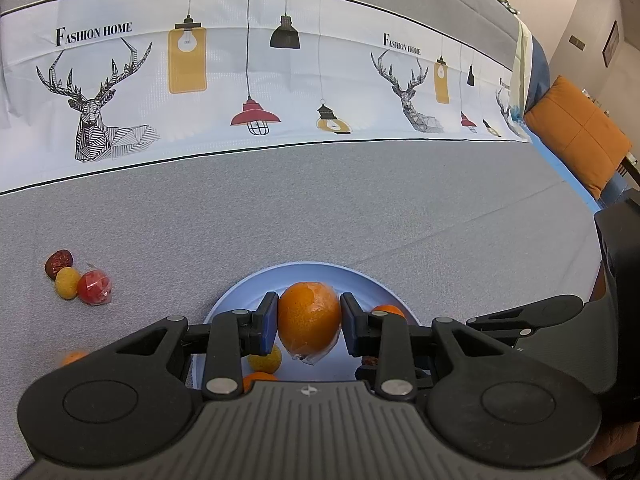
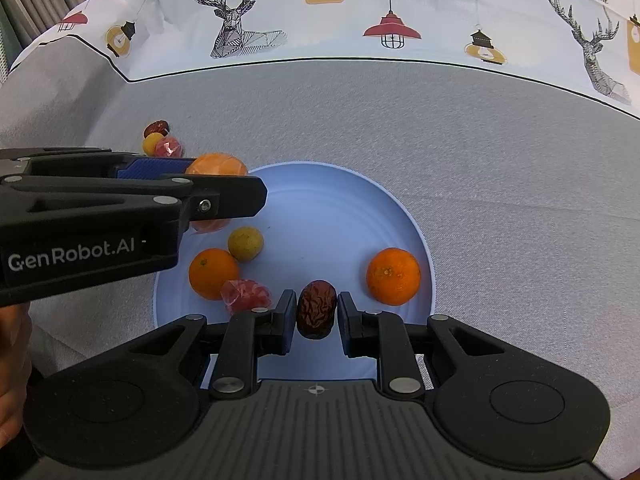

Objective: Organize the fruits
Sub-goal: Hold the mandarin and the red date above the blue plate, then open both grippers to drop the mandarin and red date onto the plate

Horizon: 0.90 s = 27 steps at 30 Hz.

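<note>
My left gripper (image 1: 309, 322) is shut on a plastic-wrapped orange (image 1: 309, 316) and holds it above the light blue plate (image 1: 320, 272). In the right wrist view the left gripper (image 2: 224, 184) reaches in from the left with that orange (image 2: 218, 166) over the plate's left edge. My right gripper (image 2: 314, 312) has its jaws around a dark red date (image 2: 316, 308) over the plate (image 2: 332, 200); the left pad touches it, and a small gap shows on the right. On the plate lie two oranges (image 2: 213, 273) (image 2: 393, 275), a yellow fruit (image 2: 245, 244) and a wrapped red fruit (image 2: 246, 294).
Beyond the plate on the grey cloth lie a date (image 2: 157, 128), a yellow fruit (image 2: 153, 144) and a wrapped red fruit (image 2: 170, 147); they also show in the left wrist view (image 1: 78, 280). Another orange (image 1: 73, 357) lies at the left. A printed white cloth (image 1: 280, 72) borders the back.
</note>
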Each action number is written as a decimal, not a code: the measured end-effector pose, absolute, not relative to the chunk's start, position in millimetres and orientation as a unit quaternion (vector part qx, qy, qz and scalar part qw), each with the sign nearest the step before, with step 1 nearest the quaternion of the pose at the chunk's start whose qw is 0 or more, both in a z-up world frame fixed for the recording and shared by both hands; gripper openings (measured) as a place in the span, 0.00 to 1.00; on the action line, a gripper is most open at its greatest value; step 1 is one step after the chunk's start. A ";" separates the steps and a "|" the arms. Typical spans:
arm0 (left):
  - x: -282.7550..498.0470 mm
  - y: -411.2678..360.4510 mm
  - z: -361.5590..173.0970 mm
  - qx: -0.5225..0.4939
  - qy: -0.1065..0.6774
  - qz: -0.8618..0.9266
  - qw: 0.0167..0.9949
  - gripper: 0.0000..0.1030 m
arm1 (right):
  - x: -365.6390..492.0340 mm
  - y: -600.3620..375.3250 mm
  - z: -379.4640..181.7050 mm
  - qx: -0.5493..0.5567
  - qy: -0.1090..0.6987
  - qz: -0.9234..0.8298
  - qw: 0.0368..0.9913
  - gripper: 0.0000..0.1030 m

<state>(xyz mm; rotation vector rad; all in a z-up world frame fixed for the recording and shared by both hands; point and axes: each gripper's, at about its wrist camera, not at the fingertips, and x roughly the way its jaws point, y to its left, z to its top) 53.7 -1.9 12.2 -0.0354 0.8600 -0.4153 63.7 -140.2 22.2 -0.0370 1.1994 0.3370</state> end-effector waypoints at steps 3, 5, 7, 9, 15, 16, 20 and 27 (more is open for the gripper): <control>53.6 -2.0 12.3 -0.017 0.413 -0.200 0.888 0.35 | 62.6 -140.0 22.4 -0.018 0.562 0.158 0.812 0.23; 53.7 -4.0 12.8 -0.017 0.413 -0.200 0.888 0.35 | 63.2 -139.4 22.2 -0.018 0.562 0.158 0.812 0.23; 53.7 -3.8 12.8 -0.017 0.413 -0.200 0.888 0.35 | 63.5 -139.7 22.2 -0.018 0.562 0.158 0.812 0.23; 53.9 -5.5 13.2 -0.017 0.413 -0.201 0.888 0.35 | 63.6 -139.8 22.2 -0.018 0.562 0.158 0.811 0.23; 53.5 -7.5 14.0 -0.018 0.412 -0.202 0.888 0.35 | 61.8 -138.3 21.7 -0.018 0.563 0.158 0.811 0.23; 53.4 -7.2 14.0 -0.017 0.412 -0.201 0.889 0.35 | 63.3 -139.1 21.7 -0.018 0.563 0.158 0.811 0.23; 53.5 -5.1 13.2 -0.019 0.412 -0.201 0.888 0.35 | 63.1 -139.0 21.8 -0.019 0.563 0.157 0.811 0.23; 53.7 -4.9 13.3 -0.019 0.412 -0.201 0.888 0.35 | 62.6 -138.8 21.6 -0.019 0.563 0.158 0.811 0.23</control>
